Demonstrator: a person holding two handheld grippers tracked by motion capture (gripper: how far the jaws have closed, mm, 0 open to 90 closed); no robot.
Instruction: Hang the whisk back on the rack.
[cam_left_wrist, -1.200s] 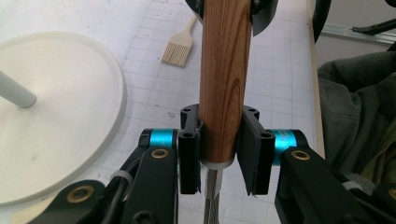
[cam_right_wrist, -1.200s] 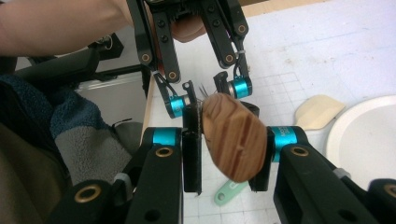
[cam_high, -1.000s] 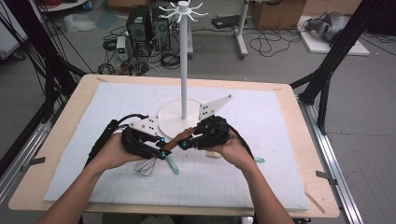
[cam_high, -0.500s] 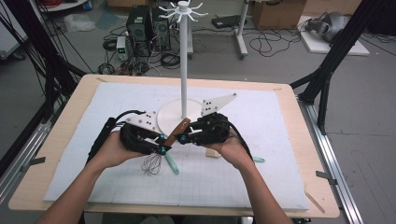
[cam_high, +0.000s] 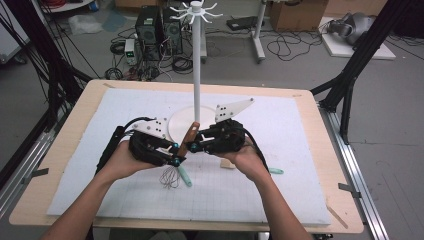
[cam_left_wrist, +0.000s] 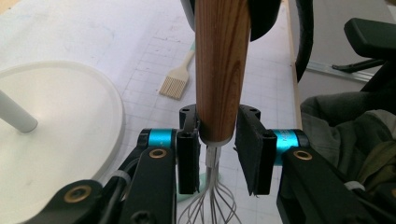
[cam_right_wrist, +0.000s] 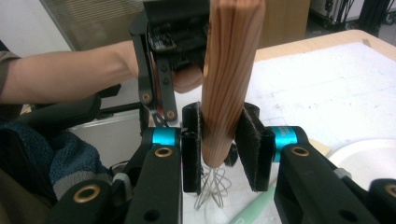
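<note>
1. I see a whisk (cam_high: 184, 149) with a round handle of striped brown wood and a cage of thin bright wire loops; it slants over the white mat (cam_high: 300, 150), just in front of the stand's base (cam_high: 181, 124), handle end toward the pole, wires hanging down.
2. My left gripper (cam_high: 173, 154) has black, flat-padded jaws on blue-ringed arms; in the left gripper view (cam_left_wrist: 218, 154) the left pad presses the lower handle by the metal collar, while a sliver of gap shows at the right pad; I read it as grasping the whisk.
3. My right gripper (cam_high: 191, 146) meets it from the other side; in the right gripper view (cam_right_wrist: 223, 149) both fuzzy black pads flank the handle, clenched on it.
4. The stand is a smooth white disc with a slim white pole (cam_high: 196, 60) topped by curled hooks.
5. A pale brush (cam_left_wrist: 175, 81) with a mint handle lies flat on the mat, beyond the base.
6. Against the earlier frames, the whisk has tipped from nearly flat to steeper; both hands kept their place in front of the base.
</note>
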